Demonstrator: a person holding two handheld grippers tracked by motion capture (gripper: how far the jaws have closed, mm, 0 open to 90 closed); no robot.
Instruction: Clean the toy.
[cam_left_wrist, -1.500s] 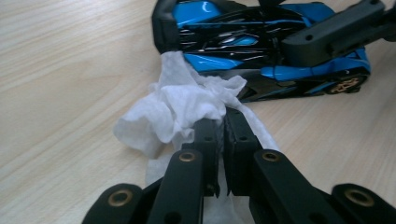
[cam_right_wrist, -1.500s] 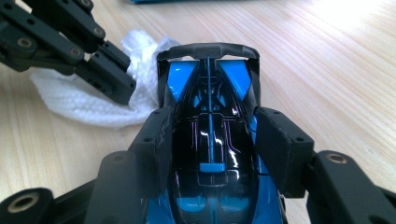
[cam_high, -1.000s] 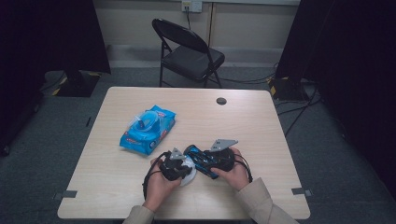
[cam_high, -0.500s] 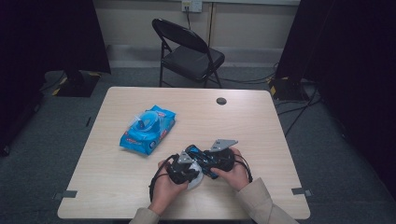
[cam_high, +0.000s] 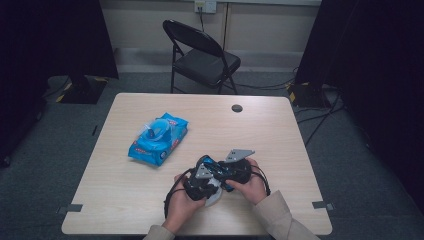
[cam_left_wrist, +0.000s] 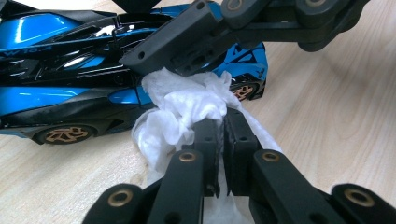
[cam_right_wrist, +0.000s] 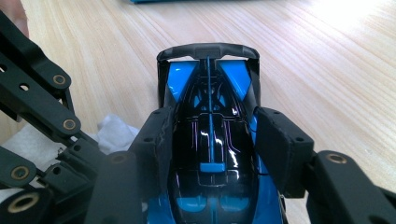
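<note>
pressing together, left gripper (cam_left_wrist: 219, 140) fingers pinch the white wipe (cam_left_wrist: 187, 105); right gripper (cam_right_wrist: 212, 154) fingers clamp the toy car (cam_right_wrist: 210, 140).

The left claw (cam_left_wrist: 223, 140) pinches a white wipe (cam_left_wrist: 187, 105) against the blue toy car (cam_left_wrist: 70, 88).

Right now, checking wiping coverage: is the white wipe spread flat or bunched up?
Bunched up: the white wipe is crumpled in the left gripper's shut jaws, pressed against the toy car.

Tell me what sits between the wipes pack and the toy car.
Bare tabletop; the high view shows nothing between the wipes pack and the toy car.
</note>
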